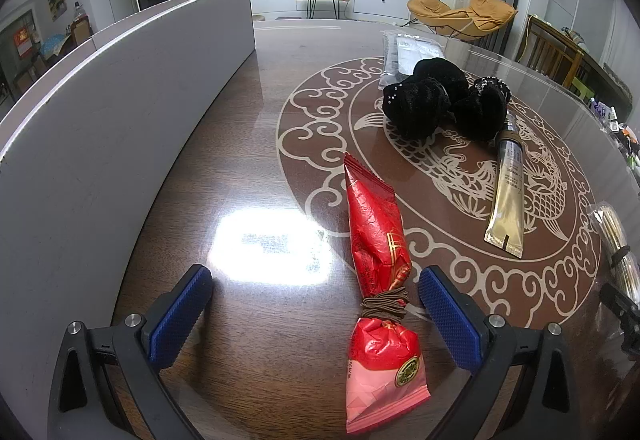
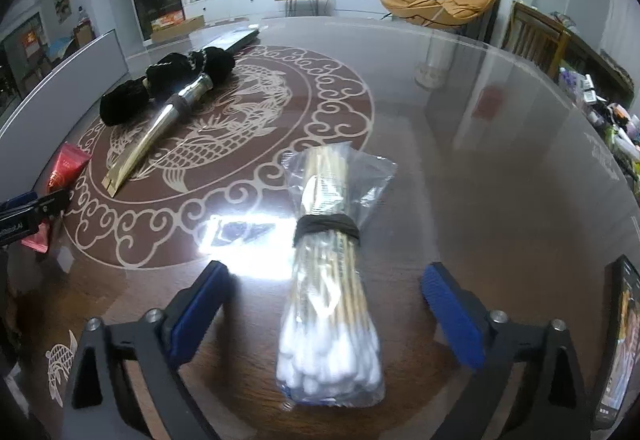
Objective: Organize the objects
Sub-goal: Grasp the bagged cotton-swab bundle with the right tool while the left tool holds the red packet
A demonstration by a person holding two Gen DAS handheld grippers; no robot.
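My left gripper (image 1: 314, 280) is open, its blue pads either side of a red snack packet (image 1: 378, 260) tied with a brown elastic band, lying on the table. My right gripper (image 2: 326, 276) is open around a clear bag of cotton swabs (image 2: 330, 304) bound with a black band. Black velvet scrunchies (image 1: 436, 102) lie on the fish-pattern mat and also show in the right wrist view (image 2: 168, 80). A gold tube (image 1: 508, 192) lies beside them; it also shows in the right wrist view (image 2: 160, 128). The left gripper (image 2: 28, 216) shows at the right wrist view's left edge.
A tall grey board (image 1: 120, 112) stands along the table's left side. A flat clear packet (image 1: 412, 54) lies behind the scrunchies. A phone (image 2: 618, 344) lies at the table's right edge. The glossy round table (image 2: 480, 140) has clutter beyond its right rim.
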